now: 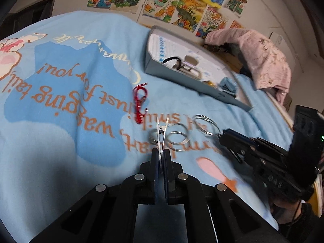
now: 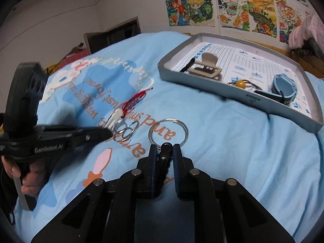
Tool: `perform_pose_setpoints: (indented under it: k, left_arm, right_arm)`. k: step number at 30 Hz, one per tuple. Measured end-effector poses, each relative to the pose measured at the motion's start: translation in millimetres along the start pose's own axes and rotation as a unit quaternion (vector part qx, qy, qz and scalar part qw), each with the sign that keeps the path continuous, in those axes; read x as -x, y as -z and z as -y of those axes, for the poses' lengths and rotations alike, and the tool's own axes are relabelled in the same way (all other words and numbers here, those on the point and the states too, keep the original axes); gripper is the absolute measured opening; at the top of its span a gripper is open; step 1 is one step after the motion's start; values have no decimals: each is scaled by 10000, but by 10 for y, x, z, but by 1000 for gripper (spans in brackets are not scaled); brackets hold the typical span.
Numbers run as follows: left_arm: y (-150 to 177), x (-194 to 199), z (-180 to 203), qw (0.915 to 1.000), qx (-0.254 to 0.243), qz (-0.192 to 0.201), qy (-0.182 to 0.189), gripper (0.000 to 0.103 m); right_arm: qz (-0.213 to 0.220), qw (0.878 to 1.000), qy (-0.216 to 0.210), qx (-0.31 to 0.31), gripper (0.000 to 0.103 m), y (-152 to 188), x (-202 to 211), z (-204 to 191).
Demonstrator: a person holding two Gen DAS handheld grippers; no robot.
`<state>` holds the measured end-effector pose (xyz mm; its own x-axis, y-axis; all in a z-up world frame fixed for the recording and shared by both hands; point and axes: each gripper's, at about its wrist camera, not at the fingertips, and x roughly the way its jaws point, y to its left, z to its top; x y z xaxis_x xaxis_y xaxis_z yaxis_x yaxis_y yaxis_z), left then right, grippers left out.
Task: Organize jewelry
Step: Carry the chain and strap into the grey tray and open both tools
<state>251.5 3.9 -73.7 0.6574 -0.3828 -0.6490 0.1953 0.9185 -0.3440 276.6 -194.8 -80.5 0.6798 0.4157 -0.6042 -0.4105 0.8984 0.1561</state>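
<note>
My left gripper (image 1: pixel 161 151) is shut on a silver hair clip (image 1: pixel 162 134), held over small silver rings (image 1: pixel 178 137) on the blue blanket; it also shows in the right wrist view (image 2: pixel 109 134). My right gripper (image 2: pixel 165 148) is shut on a black braided strap (image 2: pixel 164 156) joined to a large silver ring (image 2: pixel 168 132). A red cord (image 1: pixel 139 101) lies beyond the clip. The grey tray (image 2: pixel 202 79) holds a beige claw clip (image 2: pixel 208 66), a yellow bead (image 2: pixel 240 84) and a blue band (image 2: pixel 283 87).
The blue printed blanket (image 1: pixel 70 105) covers the bed. A pink cloth (image 1: pixel 259 56) is heaped behind the tray at the right. Colourful drawings (image 2: pixel 232 10) hang on the back wall. A dark cabinet (image 2: pixel 113 34) stands at the far left.
</note>
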Motion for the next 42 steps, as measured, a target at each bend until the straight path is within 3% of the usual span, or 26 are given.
perform_pose_setpoints:
  k: [5, 13, 19, 24, 28, 32, 38, 42]
  left_arm:
    - [-36, 151, 127, 9996, -110, 256, 87, 4]
    - [-542, 123, 503, 9962, -526, 671, -172, 4]
    - [-1042, -261, 810, 9959, -575, 698, 68, 4]
    - [-1298, -825, 1184, 9958, -681, 557, 244, 4]
    - [-1396, -1232, 1329, 9971, -620, 390, 206, 4]
    - [-1397, -1538, 1443, 9974, -720, 91, -7, 4]
    - [-1339, -1712, 1495, 9957, -876, -216, -217, 5]
    - [-1314, -1692, 1455, 9967, -765, -167, -235, 5]
  right_arm:
    - [380, 9989, -40, -286, 13, -20, 193, 82]
    - [1034, 9937, 69, -423, 13, -217, 405, 253]
    - [1316, 9888, 626, -327, 13, -490, 438, 606]
    - [1500, 9802, 1139, -614, 13, -664, 465, 1236]
    - [1496, 9743, 1406, -930, 13, -764, 404, 1695]
    - [1326, 9735, 1411, -1214, 13, -809, 232, 2009]
    - [794, 9773, 1401, -1376, 14, -737, -74, 2155]
    - [702, 9774, 1420, -1397, 15, -693, -124, 2149]
